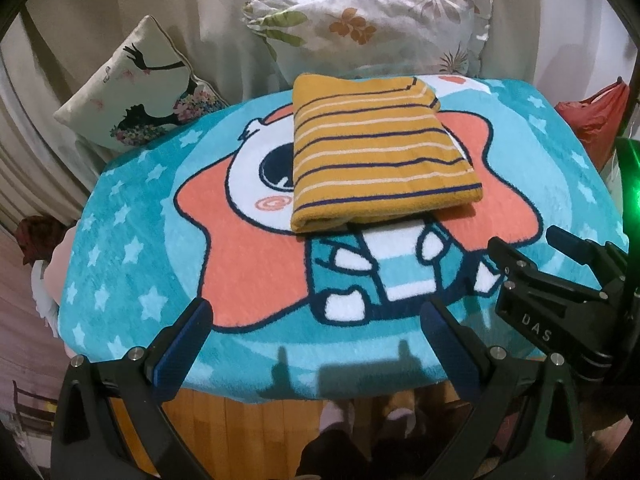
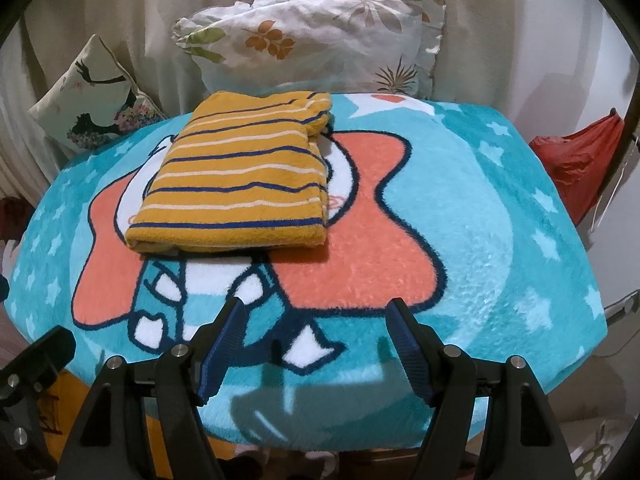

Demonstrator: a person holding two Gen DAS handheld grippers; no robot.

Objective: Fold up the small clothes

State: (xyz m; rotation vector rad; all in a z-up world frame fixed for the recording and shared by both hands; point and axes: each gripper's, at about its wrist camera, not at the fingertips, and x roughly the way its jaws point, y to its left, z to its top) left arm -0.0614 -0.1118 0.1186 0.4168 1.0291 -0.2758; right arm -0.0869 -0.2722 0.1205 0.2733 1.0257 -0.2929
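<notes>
A mustard-yellow garment with navy and white stripes [image 1: 380, 152] lies folded into a neat rectangle on the far half of a blue cartoon blanket [image 1: 132, 264]. It also shows in the right wrist view [image 2: 240, 180], left of centre. My left gripper [image 1: 316, 316] is open and empty, hovering over the blanket's near edge, well short of the garment. My right gripper [image 2: 316, 316] is open and empty too, above the near part of the blanket [image 2: 500, 240]. The right gripper's body shows at the right of the left wrist view [image 1: 560, 292].
A floral pillow [image 1: 372, 24] and a dancer-print cushion [image 1: 136, 92] lean against the curtain behind the blanket. A red bag [image 2: 580, 168] sits at the right. Wooden floor [image 1: 240, 412] shows below the blanket's near edge.
</notes>
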